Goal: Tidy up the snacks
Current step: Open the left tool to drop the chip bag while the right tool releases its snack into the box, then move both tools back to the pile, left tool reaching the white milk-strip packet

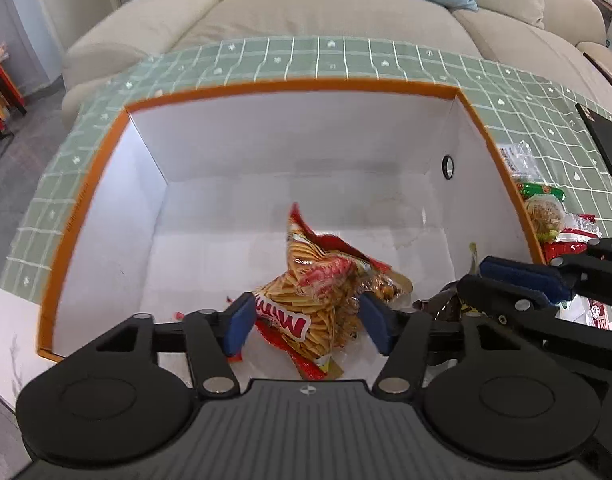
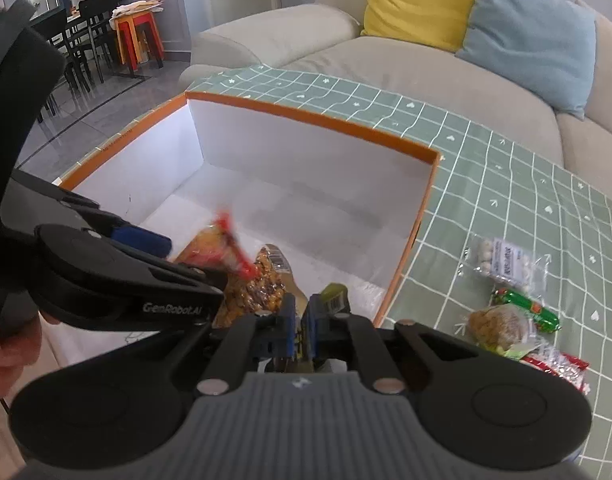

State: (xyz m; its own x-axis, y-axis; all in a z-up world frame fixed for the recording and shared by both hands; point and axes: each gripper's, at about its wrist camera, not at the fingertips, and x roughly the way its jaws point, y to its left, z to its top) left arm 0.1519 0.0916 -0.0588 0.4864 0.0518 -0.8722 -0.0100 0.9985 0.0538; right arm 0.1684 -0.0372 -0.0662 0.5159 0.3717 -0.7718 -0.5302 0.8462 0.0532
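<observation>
A white box with an orange rim (image 1: pixel 290 86) (image 2: pixel 306 116) stands on the green checked cloth. Inside it a red and yellow bag of snack sticks (image 1: pixel 314 292) (image 2: pixel 210 246) stands tilted and blurred between the wide blue pads of my left gripper (image 1: pixel 306 324), which is open and does not press on it. A brown nut packet (image 2: pixel 262 280) lies beside the bag. My right gripper (image 2: pixel 301 320) hangs over the box's near right corner with its jaws a narrow slit apart; a thin packet edge shows in the gap, and a yellow-green packet (image 2: pixel 334 294) lies just beyond.
Several loose snack packets lie on the cloth right of the box: white balls (image 2: pixel 502 260), a green tube (image 2: pixel 526 306), a round cake (image 2: pixel 502 326), a red packet (image 2: pixel 558 366). A black notebook (image 1: pixel 598 136) lies farther right. A beige sofa (image 1: pixel 326 12) runs behind the table.
</observation>
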